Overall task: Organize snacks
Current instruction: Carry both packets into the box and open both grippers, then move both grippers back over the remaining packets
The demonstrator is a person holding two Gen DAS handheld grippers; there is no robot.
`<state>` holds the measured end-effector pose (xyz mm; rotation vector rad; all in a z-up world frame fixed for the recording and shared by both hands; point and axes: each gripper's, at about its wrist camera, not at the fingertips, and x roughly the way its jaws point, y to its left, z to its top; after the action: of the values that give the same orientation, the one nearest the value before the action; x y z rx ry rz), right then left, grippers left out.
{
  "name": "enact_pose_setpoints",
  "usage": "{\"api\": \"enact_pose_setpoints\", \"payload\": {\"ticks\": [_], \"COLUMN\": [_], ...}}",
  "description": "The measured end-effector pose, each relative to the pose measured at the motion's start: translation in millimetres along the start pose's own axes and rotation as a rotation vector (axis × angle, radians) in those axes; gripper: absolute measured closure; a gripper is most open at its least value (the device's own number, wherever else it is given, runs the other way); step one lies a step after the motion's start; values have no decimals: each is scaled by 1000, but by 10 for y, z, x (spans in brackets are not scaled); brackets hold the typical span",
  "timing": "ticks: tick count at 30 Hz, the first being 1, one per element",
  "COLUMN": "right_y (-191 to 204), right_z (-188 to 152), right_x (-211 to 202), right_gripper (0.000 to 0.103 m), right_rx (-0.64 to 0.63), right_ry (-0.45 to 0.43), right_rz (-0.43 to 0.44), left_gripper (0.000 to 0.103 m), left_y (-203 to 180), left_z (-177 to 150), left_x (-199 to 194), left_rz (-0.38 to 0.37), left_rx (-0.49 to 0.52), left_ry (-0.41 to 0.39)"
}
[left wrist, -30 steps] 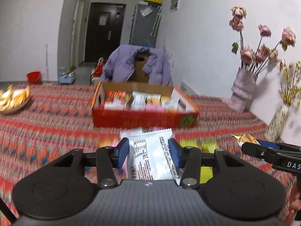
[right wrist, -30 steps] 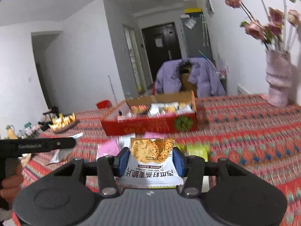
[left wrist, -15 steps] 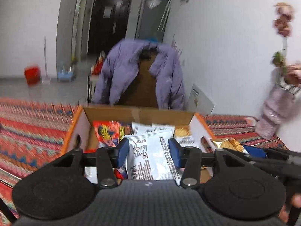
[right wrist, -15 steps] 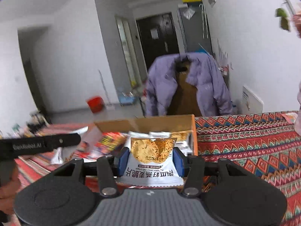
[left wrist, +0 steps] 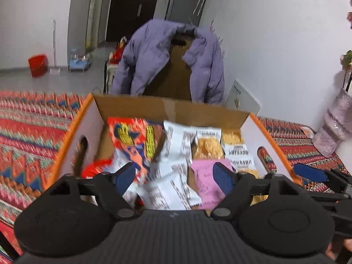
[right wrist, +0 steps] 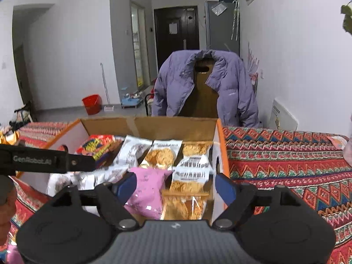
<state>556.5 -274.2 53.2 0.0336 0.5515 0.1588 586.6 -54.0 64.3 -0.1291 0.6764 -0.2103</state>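
Left wrist view first: left gripper (left wrist: 175,177) now hangs over the cardboard box (left wrist: 154,107) with its jaws spread wide and nothing between them — half a second ago they were clamped on a white snack packet, and a second ago that packet was held above the table short of the box. The white packet (left wrist: 169,189) now lies in the box below the blue fingers (left wrist: 125,177), blurred, touching a pink packet (left wrist: 208,182) on its right. Deeper in the box lie a red and orange packet (left wrist: 132,138) and clear packets of golden crackers (left wrist: 208,147). At the right edge a blue fingertip of the right gripper (left wrist: 310,172) reaches just beside the box's orange-edged wall. Beyond the box, a purple jacket (left wrist: 149,61) is draped over a chair, and a pale vase (left wrist: 334,129) stands on the patterned tablecloth (left wrist: 28,127).

Right wrist view: right gripper (right wrist: 176,186) is likewise open wide over the box's right end, where earlier it gripped a cracker packet. That cracker packet (right wrist: 187,200) now rests in the box (right wrist: 154,125) against the right wall, beside the pink packet (right wrist: 149,189). The left gripper's black arm (right wrist: 50,160) crosses the left side, covering part of the box's contents. A red bucket (right wrist: 92,103) sits on the floor behind.
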Motion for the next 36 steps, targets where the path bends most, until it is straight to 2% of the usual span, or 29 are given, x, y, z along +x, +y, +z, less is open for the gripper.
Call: {"api": "enact_pose_setpoints", "payload": {"ticks": [8,13,19,24,29,32,36], "right_y": [-13,-3,127,249,354,419,490], "right_z": [146,78,-226,-551,-908,-1141,-1468], "right_x": [-567,-1047,-1601,-1999,-2445,-2711,-3076], "right_gripper": [22,13,9,0,0,0,0], "right_rx": [11,49,48,40,21,11,-5], "right_ry": [-57,-72,-71,-76,-96,-108,-125], "right_rz": [-1,28,17,-5,-20,-19,13], "left_gripper": [21,19,16,11,8,3,2], "left_y": [17,6,66,87,69,59,43], "left_z": [50,-130,-542,-969,-1431,-1737,-2142], "left_x": [-632,-1120,-1717,-2166,-2606,-2867,-3135], "left_rz": [10,27,56,124,155,153,157], "left_rx": [39,78,114,159,191,183,185], "left_ry": [-60,-99,-136,-186,-227,-245,-227]}}
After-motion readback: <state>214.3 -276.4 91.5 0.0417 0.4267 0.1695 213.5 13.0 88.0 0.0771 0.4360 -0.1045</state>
